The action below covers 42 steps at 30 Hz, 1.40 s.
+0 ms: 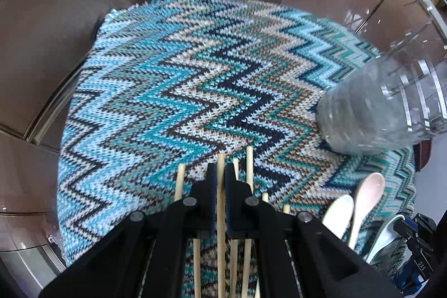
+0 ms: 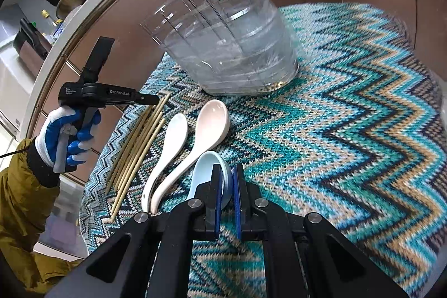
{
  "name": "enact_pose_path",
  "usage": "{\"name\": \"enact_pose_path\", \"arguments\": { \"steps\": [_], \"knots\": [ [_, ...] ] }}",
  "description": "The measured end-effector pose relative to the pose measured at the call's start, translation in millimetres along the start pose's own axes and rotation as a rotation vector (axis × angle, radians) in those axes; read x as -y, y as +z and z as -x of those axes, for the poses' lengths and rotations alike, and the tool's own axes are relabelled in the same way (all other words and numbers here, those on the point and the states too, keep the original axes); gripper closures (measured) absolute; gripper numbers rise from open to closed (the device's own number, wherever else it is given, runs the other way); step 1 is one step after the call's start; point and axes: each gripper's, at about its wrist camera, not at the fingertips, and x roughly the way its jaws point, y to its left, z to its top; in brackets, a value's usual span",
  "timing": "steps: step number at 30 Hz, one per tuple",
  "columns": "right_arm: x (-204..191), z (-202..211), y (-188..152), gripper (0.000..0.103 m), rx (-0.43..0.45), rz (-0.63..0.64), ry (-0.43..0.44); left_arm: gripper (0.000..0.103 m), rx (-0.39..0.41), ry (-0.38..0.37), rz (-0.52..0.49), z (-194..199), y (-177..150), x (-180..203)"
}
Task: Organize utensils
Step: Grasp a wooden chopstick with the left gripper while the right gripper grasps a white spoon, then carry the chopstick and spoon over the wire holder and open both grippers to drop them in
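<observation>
Your left gripper (image 1: 220, 178) is clamped on one wooden chopstick (image 1: 220, 214), which runs straight along the fingers, its far end pointing across the zigzag knit mat (image 1: 167, 91); the other chopsticks (image 2: 134, 147) lie loose and parallel beside it. Your right gripper (image 2: 226, 186) is pinched on the rim of the pale blue spoon (image 2: 206, 172), bowl facing up, handle hidden under the tool. The clear organizer (image 2: 223, 46), a round tub with upright dividers, stands ahead of the right gripper at the mat's far side and off to the right of the left one; the right hand looks nearer. Between spoon and organizer lie the pink spoon (image 2: 212, 119) and white spoon (image 2: 173, 136), handles trailing back toward you. Lift clear of them first, I'd judge. Left gloved hand (image 2: 67, 136) sits low over the chopsticks.
</observation>
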Motion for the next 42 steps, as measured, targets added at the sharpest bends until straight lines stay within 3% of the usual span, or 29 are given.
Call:
{"name": "enact_pose_path", "arguments": {
  "steps": [12, 22, 28, 34, 38, 42],
  "knots": [
    [-62, 75, -9, 0.095, 0.14, 0.088, -0.1, 0.098, 0.226, -0.084, 0.033, 108, -40, -23],
    [-121, 139, -6, 0.095, 0.304, 0.164, -0.233, 0.098, 0.503, -0.151, 0.036, 218, -68, -28],
    [-146, 166, 16, 0.095, 0.413, 0.229, -0.362, 0.098, 0.649, -0.245, 0.034, 257, -57, -12],
    [-149, 178, 51, 0.095, 0.518, 0.265, -0.506, 0.098, 0.808, -0.364, 0.071, 285, -27, 11],
    [-146, 175, 76, 0.095, 0.58, 0.294, -0.583, 0.098, 0.907, -0.383, 0.102, 295, -4, 35],
    [-139, 158, 101, 0.095, 0.621, 0.325, -0.647, 0.098, 0.99, -0.351, 0.143, 281, 20, 64]
  ]
}}
